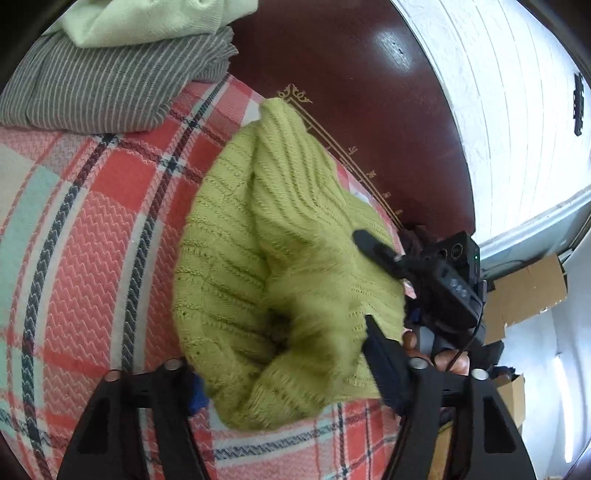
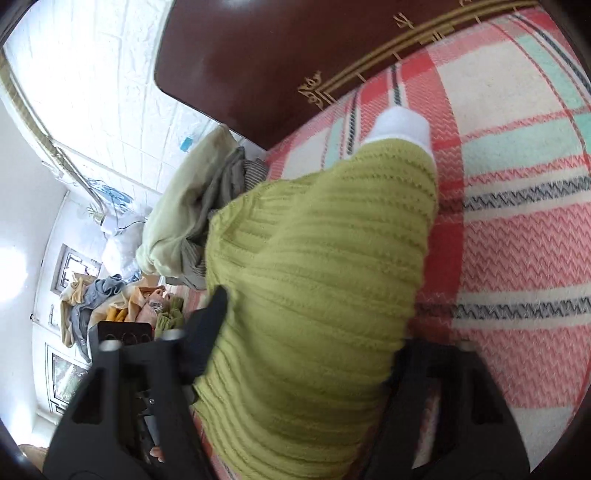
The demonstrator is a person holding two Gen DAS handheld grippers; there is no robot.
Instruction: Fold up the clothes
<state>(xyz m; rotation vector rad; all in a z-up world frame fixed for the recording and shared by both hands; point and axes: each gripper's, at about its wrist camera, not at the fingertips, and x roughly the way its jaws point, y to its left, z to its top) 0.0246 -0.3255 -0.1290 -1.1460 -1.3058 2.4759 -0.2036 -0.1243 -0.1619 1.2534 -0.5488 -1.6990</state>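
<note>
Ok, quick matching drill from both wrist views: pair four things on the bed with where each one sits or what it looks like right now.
Things:
1. green knit sweater
2. grey striped garment
3. pale green garment
4. plaid blanket

Descriptions:
A. top of the folded stack
B. covers the bed
C. between both grippers' fingers
D. folded, directly beneath the pale one

Pairs: 1-C, 2-D, 3-A, 4-B

A bunched green knit sweater [image 1: 280, 266] lies on the plaid blanket [image 1: 92, 240] between both claws.
</note>
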